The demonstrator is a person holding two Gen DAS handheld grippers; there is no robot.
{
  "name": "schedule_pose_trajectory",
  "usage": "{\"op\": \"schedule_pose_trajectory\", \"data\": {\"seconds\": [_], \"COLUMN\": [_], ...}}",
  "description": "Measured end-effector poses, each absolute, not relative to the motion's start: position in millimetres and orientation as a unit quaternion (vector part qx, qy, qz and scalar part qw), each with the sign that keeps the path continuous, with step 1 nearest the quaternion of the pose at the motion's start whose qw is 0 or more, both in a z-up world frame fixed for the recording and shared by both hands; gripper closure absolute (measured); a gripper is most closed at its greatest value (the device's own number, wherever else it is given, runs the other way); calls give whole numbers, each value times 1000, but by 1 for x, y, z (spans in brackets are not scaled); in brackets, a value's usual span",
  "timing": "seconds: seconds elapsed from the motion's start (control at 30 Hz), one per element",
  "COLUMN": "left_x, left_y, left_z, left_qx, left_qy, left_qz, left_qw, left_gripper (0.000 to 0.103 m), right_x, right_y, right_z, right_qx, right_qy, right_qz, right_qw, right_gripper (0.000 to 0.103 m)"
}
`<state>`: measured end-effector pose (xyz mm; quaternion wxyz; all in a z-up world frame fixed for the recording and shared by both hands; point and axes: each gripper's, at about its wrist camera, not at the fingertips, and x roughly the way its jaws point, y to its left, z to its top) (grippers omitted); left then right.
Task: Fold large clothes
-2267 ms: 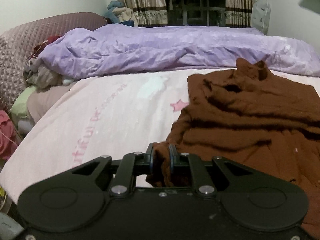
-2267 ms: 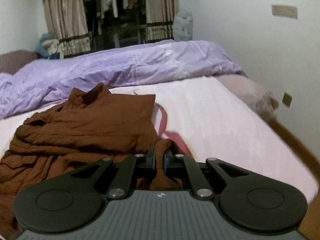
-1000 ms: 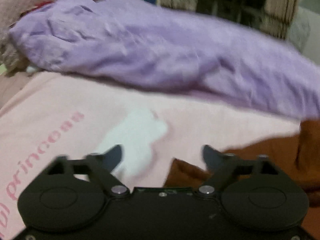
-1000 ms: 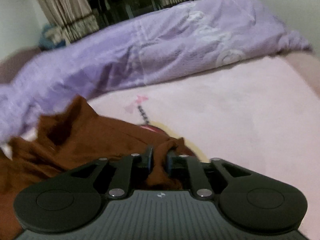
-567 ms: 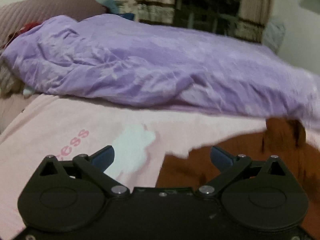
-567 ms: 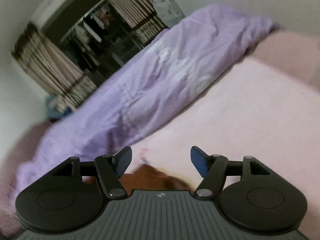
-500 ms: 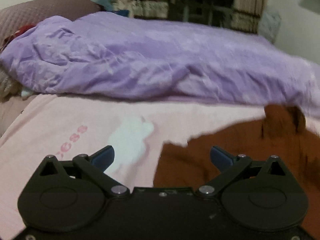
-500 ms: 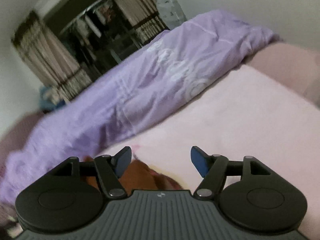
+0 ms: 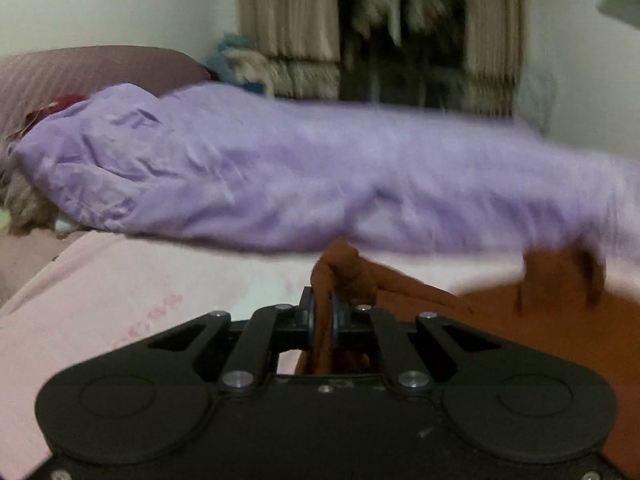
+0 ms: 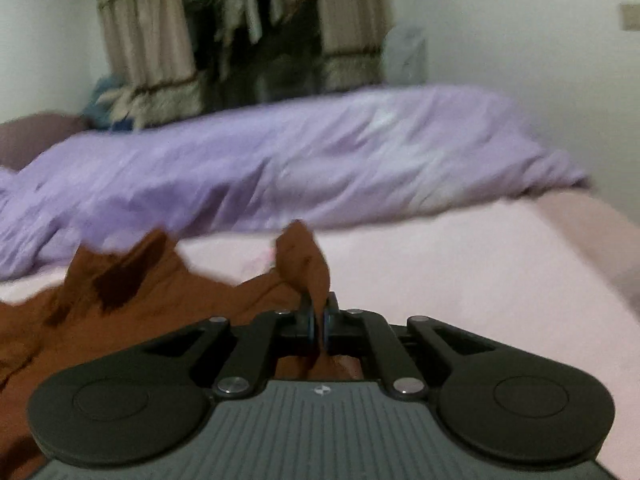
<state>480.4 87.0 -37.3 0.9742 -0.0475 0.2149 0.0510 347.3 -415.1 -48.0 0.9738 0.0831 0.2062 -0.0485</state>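
The left claw has just closed and now pinches a bunched fold of the brown garment between its pads; the right claw has likewise just closed on another peak of the same cloth, so both hold an edge apiece. From there the garment spreads in a rumpled heap over the near part of the pink bed sheet, its collar standing up toward the far side. Beyond it a purple duvet lies across the far side of the bed. Judging by the creases and the loose outline, no tidy fold is made yet: the grips are set, but the flattening and folding remain.
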Motion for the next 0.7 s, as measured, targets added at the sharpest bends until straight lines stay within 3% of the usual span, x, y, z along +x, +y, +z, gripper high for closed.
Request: {"op": "schedule_pose_trajectory", "data": {"seconds": [0.13,0.3,0.4,0.47,0.5,0.53,0.57,0.63,0.7], "left_x": [499,542,542,545,547,545,542,528,510], "left_y": [92,84,81,81,82,82,83,87,96], "left_z": [-41,-117,-128,-121,-118,-113,-105,-89,-76], "left_qx": [-70,-64,-55,-37,-28,-20,-12,-10,-27], "left_qy": [220,319,311,305,309,309,301,276,268], "left_qz": [51,60,64,81,95,111,128,143,139], "left_qw": [972,944,947,948,946,944,945,950,953], "left_gripper": [96,93,89,74,60,43,36,3,0], "right_x": [356,381,376,376,374,372,370,365,353], "right_y": [-426,-439,-435,-433,-433,-435,-440,-448,-457], "right_z": [-54,-109,-111,-108,-106,-101,-95,-83,-67], "right_qx": [101,129,112,102,99,91,89,104,125], "right_qy": [217,295,288,294,293,290,287,273,258], "right_qz": [-65,-71,-79,-85,-95,-110,-122,-125,-116], "right_qw": [969,944,948,947,946,946,946,948,951], "right_gripper": [99,98,98,91,84,65,52,44,37]}}
